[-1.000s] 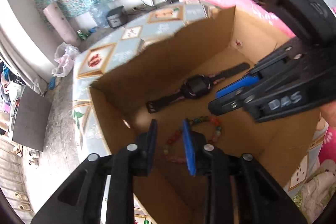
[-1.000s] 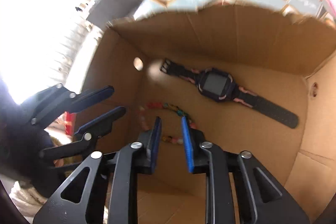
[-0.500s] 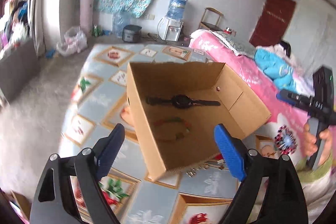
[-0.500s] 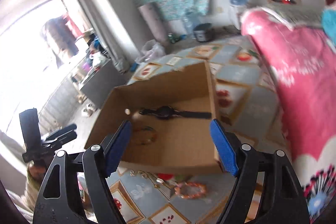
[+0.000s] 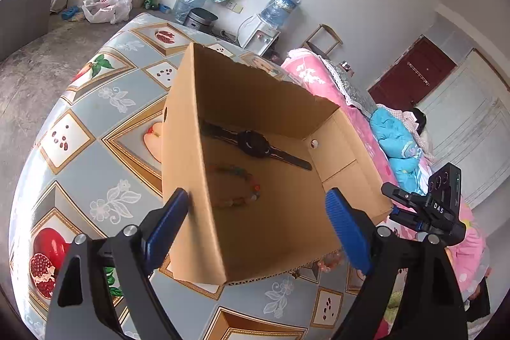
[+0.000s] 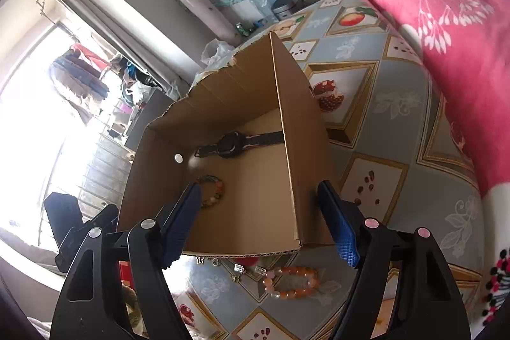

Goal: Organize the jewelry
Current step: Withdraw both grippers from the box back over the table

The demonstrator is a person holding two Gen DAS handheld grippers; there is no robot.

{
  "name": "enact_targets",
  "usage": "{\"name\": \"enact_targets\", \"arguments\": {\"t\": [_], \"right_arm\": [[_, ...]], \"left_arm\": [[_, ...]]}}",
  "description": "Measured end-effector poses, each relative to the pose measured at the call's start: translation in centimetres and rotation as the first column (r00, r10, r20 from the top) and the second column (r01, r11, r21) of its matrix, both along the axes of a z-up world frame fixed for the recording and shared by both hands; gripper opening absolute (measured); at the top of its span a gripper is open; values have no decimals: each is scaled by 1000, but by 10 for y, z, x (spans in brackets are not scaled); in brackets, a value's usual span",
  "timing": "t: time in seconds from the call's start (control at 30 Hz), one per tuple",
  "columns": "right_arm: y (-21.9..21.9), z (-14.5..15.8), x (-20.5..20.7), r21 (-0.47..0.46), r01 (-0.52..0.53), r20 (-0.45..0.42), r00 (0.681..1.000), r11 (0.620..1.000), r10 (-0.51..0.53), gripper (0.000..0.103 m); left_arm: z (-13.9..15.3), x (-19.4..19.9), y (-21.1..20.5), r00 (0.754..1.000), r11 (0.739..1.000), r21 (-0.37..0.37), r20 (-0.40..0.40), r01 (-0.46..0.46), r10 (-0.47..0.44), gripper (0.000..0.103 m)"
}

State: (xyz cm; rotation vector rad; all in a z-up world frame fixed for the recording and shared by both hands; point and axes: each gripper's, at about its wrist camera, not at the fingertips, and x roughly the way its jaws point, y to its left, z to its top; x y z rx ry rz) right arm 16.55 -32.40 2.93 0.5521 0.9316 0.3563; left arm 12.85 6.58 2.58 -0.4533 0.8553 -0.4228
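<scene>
An open cardboard box (image 5: 188, 168) (image 6: 302, 155) stands on the patterned table. Inside lie a black watch (image 5: 255, 144) (image 6: 232, 144) and a multicoloured bead bracelet (image 5: 242, 187) (image 6: 212, 191). An orange bead bracelet (image 6: 291, 282) and small metal charms (image 6: 239, 268) lie on the table in front of the box. My left gripper (image 5: 258, 225) is open and empty, above the box's near corner. My right gripper (image 6: 264, 222) is open and empty, above the box's near edge. The right gripper also shows in the left wrist view (image 5: 424, 212).
The table has a tablecloth with fruit tiles (image 5: 92, 155) (image 6: 398, 129). A pink bed cover (image 6: 446, 31) lies to the right. A water dispenser (image 5: 267, 24), rice cooker (image 5: 200, 18) and plastic bags (image 5: 108, 3) stand by the far wall.
Both grippers have pulled up and back out of the box and opened wide. The bead bracelet now lies loose on the box floor.
</scene>
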Motion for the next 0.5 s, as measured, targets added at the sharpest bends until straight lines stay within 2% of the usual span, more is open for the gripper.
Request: {"name": "enact_targets", "arguments": {"t": [0.5], "right_arm": [[2, -2, 17, -32, -16, 0, 1000, 999, 16, 68]], "left_arm": [[4, 13, -5, 1000, 999, 31, 4, -19, 19, 85]]}}
